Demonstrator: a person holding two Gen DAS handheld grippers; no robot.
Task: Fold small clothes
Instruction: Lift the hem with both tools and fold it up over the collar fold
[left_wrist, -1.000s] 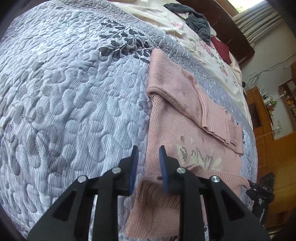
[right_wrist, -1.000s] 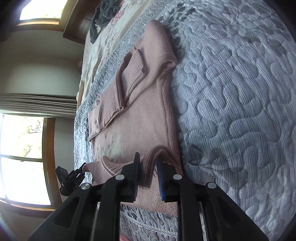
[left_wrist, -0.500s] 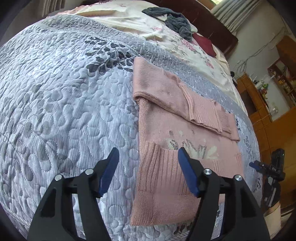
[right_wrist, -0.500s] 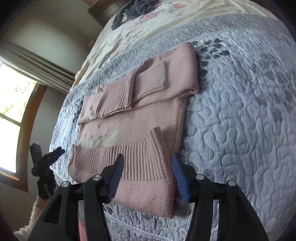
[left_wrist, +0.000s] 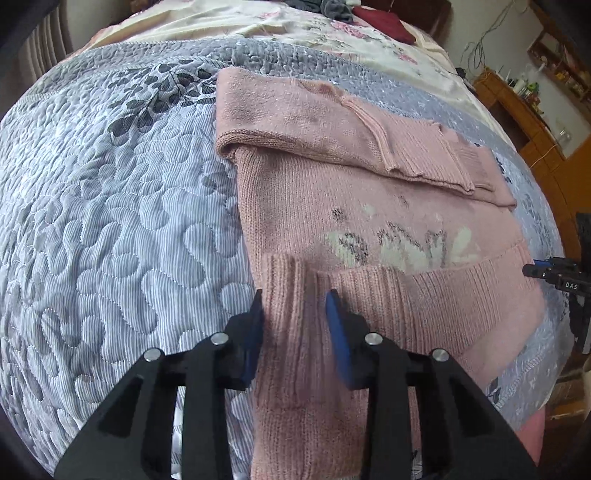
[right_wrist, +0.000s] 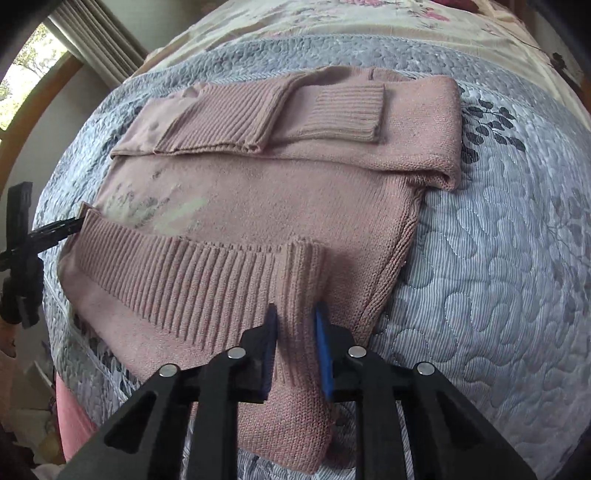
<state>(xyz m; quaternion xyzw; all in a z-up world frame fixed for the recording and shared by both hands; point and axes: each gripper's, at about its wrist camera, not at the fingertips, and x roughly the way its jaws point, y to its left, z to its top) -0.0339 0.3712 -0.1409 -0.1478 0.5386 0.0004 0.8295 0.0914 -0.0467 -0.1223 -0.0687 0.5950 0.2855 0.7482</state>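
Pink knit sweater, sleeves folded across, on grey quilted bedspread; left gripper and right gripper each pinch its ribbed hem.

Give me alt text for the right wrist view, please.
The right gripper has its jaws closing around a raised ribbed fold of a pink sweater, which lies partly folded on a grey quilted bedspread. The left gripper reaches its far corner.
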